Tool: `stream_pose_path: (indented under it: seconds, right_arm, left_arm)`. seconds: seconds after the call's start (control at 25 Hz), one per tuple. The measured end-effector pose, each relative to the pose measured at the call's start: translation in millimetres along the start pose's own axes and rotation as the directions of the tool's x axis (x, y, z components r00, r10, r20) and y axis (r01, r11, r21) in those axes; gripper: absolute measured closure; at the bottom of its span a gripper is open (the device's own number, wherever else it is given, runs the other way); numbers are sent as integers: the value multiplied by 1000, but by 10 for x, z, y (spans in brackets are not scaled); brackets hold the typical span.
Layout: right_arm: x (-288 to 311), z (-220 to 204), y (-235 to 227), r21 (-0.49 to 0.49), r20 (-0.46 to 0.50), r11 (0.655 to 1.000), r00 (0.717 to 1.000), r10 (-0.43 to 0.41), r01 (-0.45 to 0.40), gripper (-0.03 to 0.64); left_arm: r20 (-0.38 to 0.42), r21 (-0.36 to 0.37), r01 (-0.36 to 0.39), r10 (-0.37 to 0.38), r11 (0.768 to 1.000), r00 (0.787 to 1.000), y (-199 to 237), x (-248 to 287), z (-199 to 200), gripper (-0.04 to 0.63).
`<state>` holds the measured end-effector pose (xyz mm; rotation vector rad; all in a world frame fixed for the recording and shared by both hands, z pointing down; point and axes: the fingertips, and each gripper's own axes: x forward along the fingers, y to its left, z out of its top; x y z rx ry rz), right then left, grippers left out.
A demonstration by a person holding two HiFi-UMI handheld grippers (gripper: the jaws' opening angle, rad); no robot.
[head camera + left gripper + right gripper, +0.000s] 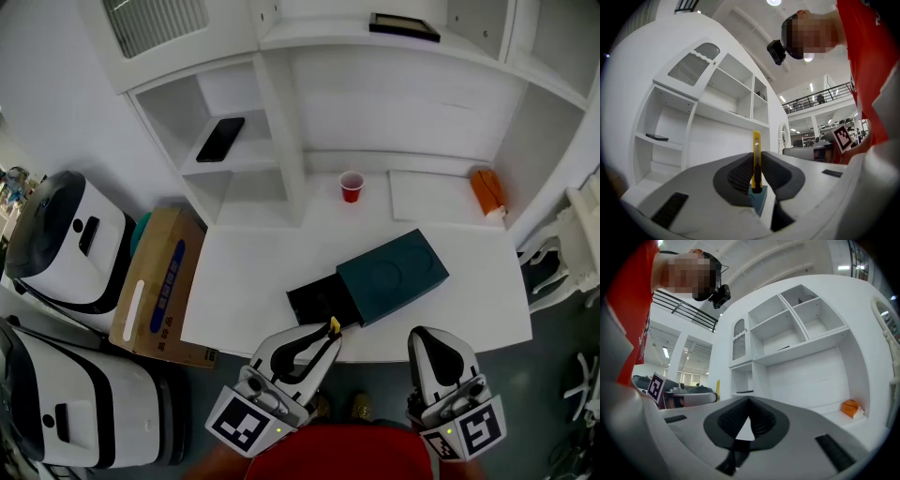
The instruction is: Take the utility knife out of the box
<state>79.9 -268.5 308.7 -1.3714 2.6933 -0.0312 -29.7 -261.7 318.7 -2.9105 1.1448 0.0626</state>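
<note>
Your left hand-held gripper (328, 335) is clamped on the yellow utility knife (756, 157), whose tip sticks out past the jaws, just beside the black tray (317, 300) slid out of the teal box (398, 270) on the white surface (253, 272); your right hand-held gripper (749, 400) is closed, holding nothing

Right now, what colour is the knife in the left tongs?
The knife is yellow, clearest in the left gripper view.
</note>
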Motion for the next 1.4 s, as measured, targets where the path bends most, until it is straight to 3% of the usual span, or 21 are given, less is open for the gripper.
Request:
stream_pose_path:
  seconds: [1.4]
  right_arm:
    - [28,-18,-63,3,-8,1000,1000,-13,13,612]
  left_arm:
    - [10,8,-13,13,1000,1000,40,16,49,518]
